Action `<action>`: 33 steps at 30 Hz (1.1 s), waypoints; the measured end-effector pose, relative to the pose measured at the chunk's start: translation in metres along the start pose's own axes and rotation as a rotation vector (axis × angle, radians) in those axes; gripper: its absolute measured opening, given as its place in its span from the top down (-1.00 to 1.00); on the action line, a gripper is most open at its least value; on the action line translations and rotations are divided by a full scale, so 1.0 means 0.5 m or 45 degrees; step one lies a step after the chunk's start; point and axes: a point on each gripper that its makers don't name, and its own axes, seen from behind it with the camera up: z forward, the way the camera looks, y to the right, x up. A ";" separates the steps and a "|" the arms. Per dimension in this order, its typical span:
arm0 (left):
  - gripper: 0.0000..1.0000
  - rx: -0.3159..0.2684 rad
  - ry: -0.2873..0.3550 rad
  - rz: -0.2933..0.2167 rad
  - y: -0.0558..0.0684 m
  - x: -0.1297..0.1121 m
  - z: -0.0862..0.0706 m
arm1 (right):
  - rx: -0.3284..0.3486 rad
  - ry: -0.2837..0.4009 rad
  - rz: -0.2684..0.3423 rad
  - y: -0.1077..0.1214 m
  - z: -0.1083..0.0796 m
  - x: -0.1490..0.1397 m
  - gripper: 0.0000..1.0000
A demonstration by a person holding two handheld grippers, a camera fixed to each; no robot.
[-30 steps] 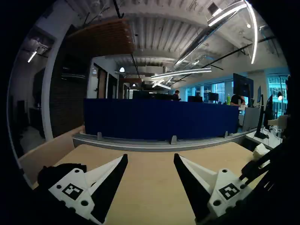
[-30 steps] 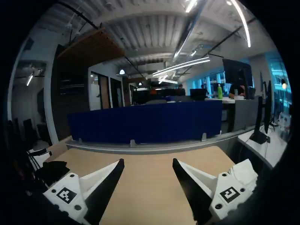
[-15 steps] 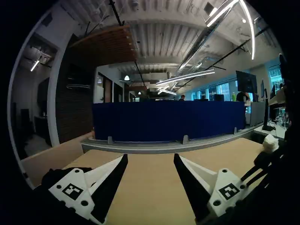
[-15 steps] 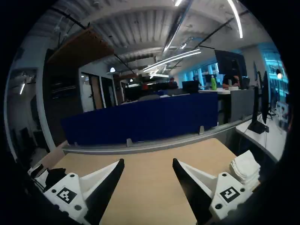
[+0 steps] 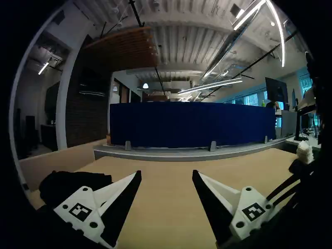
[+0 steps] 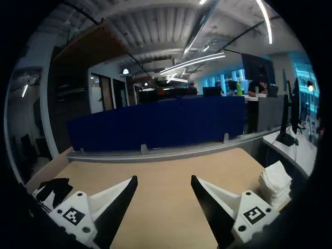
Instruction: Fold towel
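Left gripper view: the left gripper [image 5: 166, 174] gapes empty over a smooth tan table [image 5: 174, 164], crumpled black cloth [image 5: 66, 182] near left. Right gripper view: the right gripper [image 6: 164, 179] gapes too; folded white towels [image 6: 276, 182] sit stacked at the right

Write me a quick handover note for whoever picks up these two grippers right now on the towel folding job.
Left gripper: open, holding nothing, low over the wooden table.
Right gripper: open, holding nothing, over the same table.
Things: a stack of white folded towels sits at the table's right edge. A dark item lies near the left edge; I cannot tell what it is.
Done: the towels in the stack look folded already.
Left: neither gripper has a towel, so the next fold has not begun. Probably fetch one, spread it on the table, then fold.
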 end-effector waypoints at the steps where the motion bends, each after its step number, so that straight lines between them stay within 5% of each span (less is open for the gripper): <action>1: -0.81 0.002 -0.005 -0.006 -0.002 -0.010 0.000 | 0.004 -0.001 -0.007 -0.004 0.002 -0.002 -0.99; 11: -0.81 0.007 -0.008 -0.048 -0.014 -0.071 -0.003 | 0.023 -0.007 -0.036 -0.024 0.017 -0.021 -1.00; 33: -0.81 0.041 -0.001 0.015 -0.029 -0.105 -0.011 | 0.018 -0.004 -0.021 -0.018 0.016 -0.029 -1.00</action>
